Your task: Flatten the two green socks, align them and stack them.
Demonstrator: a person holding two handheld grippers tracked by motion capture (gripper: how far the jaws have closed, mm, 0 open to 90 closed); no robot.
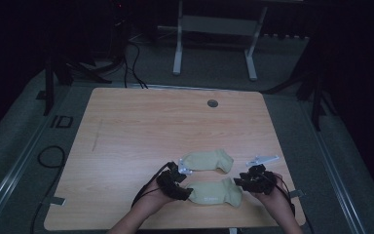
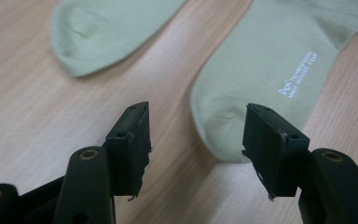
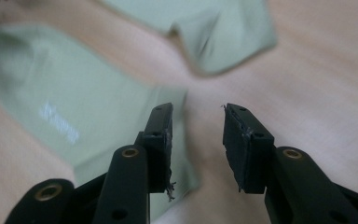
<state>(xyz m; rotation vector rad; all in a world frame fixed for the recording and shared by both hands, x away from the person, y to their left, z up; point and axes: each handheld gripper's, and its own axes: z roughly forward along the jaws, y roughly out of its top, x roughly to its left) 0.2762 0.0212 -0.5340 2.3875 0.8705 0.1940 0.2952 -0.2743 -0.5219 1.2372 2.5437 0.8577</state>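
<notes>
Two pale green socks lie side by side on the wooden table (image 1: 126, 131). The far sock (image 1: 207, 160) (image 2: 107, 28) (image 3: 205, 28) lies flat and untouched. At the toe end of the near sock (image 1: 215, 192) (image 2: 261, 70) my left gripper (image 1: 189, 193) (image 2: 198, 114) is open, and the toe lies on the table between its jaws. At the other end, my right gripper (image 1: 238, 184) (image 3: 198, 112) is open, its left jaw over the cuff edge of the near sock (image 3: 74, 102). White lettering shows on this sock.
A round cable hole (image 1: 213, 103) sits near the table's far edge. A white desk frame (image 1: 214, 29) stands on the floor behind the table, and cables (image 1: 48, 157) lie at the left. The table's front edge runs just below both hands.
</notes>
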